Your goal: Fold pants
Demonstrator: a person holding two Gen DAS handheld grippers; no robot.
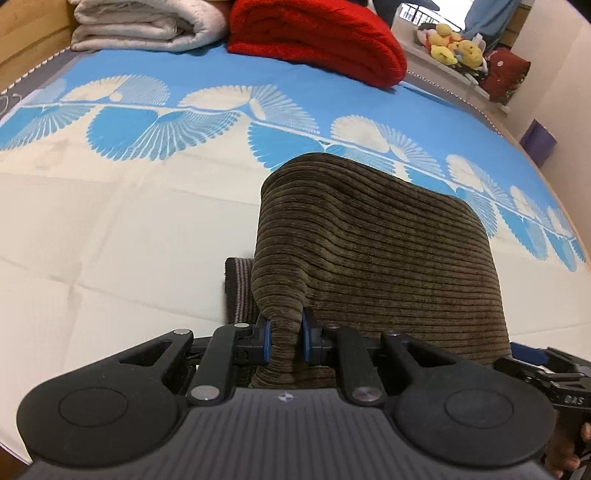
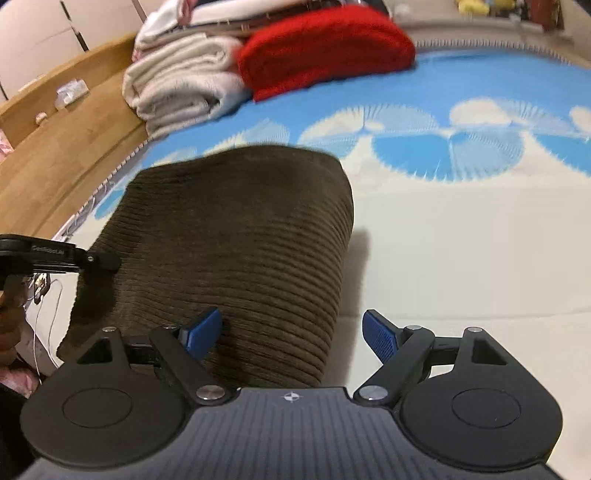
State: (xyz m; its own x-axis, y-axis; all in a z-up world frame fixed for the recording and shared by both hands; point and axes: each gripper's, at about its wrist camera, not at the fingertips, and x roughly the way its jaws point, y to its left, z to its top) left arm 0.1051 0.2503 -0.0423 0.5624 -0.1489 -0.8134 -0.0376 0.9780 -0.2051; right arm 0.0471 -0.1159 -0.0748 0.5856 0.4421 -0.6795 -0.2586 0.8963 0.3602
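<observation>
A: Blue-and-cream patterned bedsheet (image 1: 110,229) carries brown ribbed corduroy pants (image 1: 369,258); left gripper (image 1: 287,341) pinches the near edge; right gripper (image 2: 291,334) spread, empty.

B: Risk: one-sided lift skews the fold.

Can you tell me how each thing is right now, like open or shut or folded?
left gripper: shut on the brown pants
right gripper: open, gripping nothing
brown pants: folded over, near edge pinched
red blanket: folded
white blanket: folded

Brown ribbed pants (image 1: 369,251) on blue-and-cream fan-patterned bedsheet (image 1: 147,122); red blanket (image 1: 317,37).
</observation>
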